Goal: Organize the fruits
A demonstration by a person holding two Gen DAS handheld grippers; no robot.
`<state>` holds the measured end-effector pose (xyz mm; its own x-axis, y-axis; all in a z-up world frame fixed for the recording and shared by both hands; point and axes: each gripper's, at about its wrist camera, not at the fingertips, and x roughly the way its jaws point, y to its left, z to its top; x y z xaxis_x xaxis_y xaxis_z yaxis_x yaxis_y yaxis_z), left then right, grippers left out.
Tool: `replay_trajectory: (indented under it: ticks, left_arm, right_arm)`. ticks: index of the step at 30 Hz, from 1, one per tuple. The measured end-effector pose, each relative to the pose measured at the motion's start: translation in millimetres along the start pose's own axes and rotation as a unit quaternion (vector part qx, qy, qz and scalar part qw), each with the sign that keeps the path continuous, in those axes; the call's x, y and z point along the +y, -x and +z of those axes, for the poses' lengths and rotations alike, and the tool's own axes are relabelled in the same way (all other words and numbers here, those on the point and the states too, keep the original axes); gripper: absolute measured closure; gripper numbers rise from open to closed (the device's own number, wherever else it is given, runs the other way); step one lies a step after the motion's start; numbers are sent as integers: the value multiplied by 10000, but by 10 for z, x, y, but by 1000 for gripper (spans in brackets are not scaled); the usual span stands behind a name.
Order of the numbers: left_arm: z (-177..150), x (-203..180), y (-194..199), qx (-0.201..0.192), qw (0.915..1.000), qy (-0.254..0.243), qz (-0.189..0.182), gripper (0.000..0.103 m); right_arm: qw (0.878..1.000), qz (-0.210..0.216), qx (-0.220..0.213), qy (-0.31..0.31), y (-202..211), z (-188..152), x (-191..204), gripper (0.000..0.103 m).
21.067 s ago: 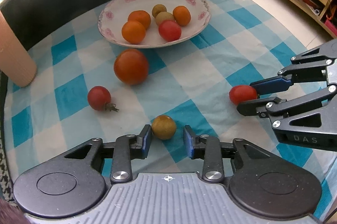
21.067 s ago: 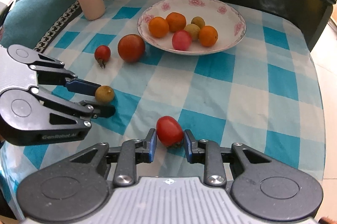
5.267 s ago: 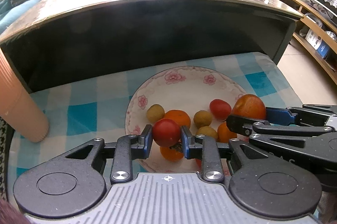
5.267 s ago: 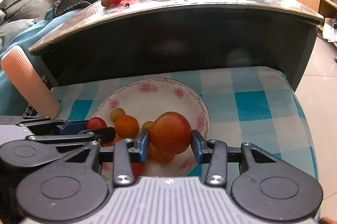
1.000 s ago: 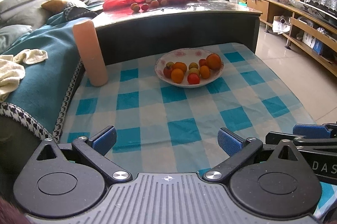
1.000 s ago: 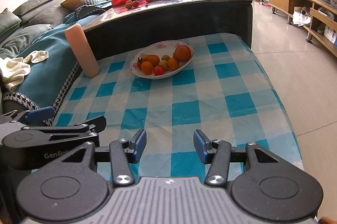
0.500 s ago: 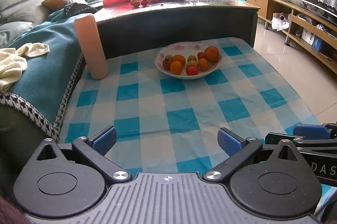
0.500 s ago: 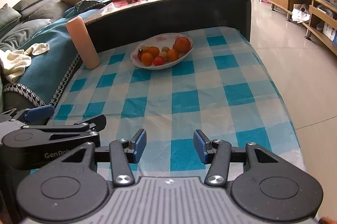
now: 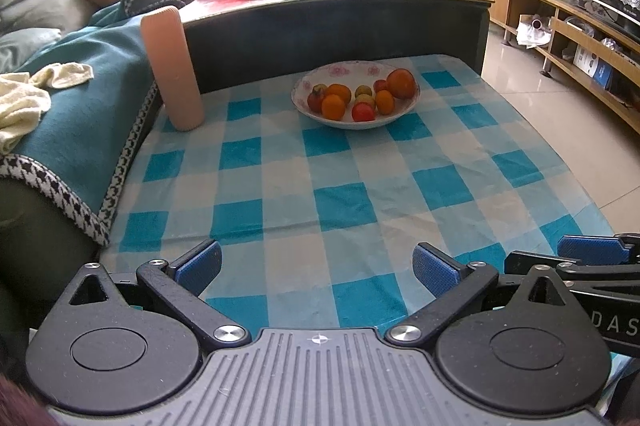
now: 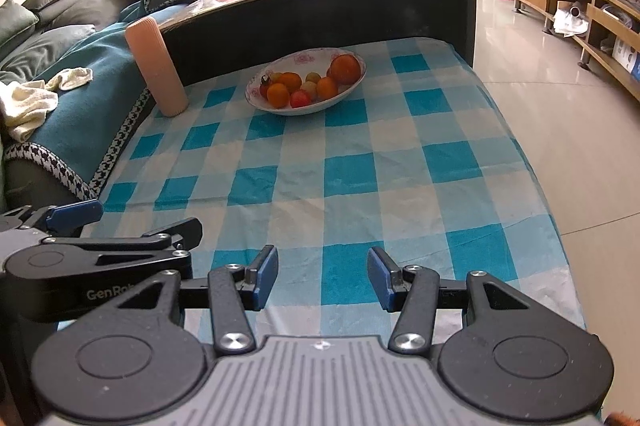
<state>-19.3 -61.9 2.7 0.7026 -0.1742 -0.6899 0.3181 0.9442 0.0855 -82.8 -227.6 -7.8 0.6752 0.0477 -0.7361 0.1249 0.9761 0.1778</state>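
Note:
A white flowered plate (image 9: 308,107) (image 10: 344,93) stands at the far end of the blue checked cloth and holds several fruits: oranges, small red tomatoes, yellowish ones and a large tomato (image 9: 400,83) (image 10: 345,68) at its right. My left gripper (image 9: 316,268) hangs wide open over the near edge of the cloth, far from the plate, with nothing between its fingers. My right gripper (image 10: 323,278) is open too, beside it at the near edge, also holding nothing. Each gripper shows at the side of the other's view.
A tall pink ribbed cylinder (image 9: 172,65) (image 10: 156,59) stands at the cloth's far left corner. A dark raised table (image 9: 340,9) behind the plate carries more fruit and a red bag. A teal blanket (image 9: 80,97) with a cloth lies left; bare floor lies right.
Both grippers have drawn a little further back and up from the plate, so it looks slightly smaller. Both stay open and empty; the fruits have not moved.

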Motion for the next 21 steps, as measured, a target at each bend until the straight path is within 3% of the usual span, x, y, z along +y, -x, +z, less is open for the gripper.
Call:
replay_trajectory:
  ticks: [11, 21]
  left_arm:
    - [-11, 45, -25, 142, 9994, 255, -169, 4]
    - [-13, 10, 20, -135, 9999, 83, 9, 0]
  right_arm:
    - [10000, 61, -11, -15, -1, -1, -4, 39]
    - [9999, 104, -50, -42, 0, -3, -12, 39]
